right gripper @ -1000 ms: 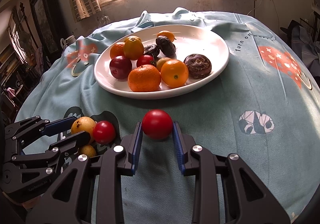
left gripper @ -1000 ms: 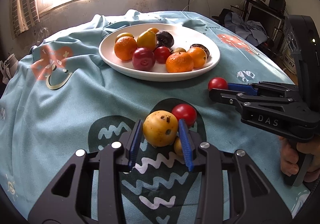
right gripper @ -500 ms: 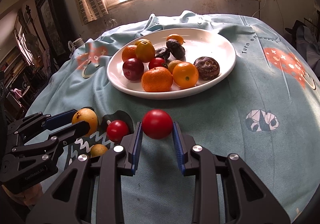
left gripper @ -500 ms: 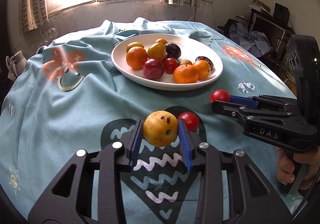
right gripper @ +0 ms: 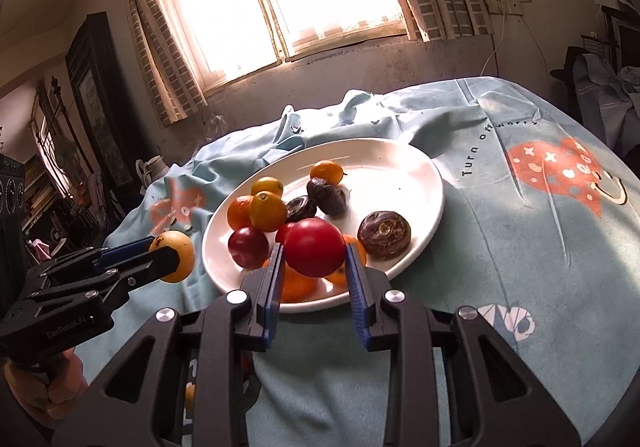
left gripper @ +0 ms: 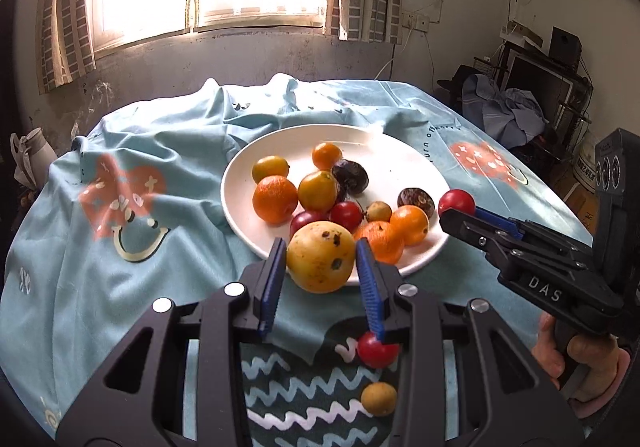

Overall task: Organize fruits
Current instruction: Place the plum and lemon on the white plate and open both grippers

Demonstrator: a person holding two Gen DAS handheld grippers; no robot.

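Red tomato (left gripper: 377,349) under left gripper (left gripper: 321,274)

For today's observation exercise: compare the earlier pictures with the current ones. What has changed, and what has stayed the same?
The left hand-held gripper has lifted the yellow fruit off the cloth toward the plate; the right hand-held gripper has likewise raised its red fruit. Unchanged: both grips, the plate's fruit, and the small red fruit and small yellow fruit on the cloth.

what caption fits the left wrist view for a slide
Left claw grips a spotted yellow fruit near the white plate while the right claw carries a red fruit.
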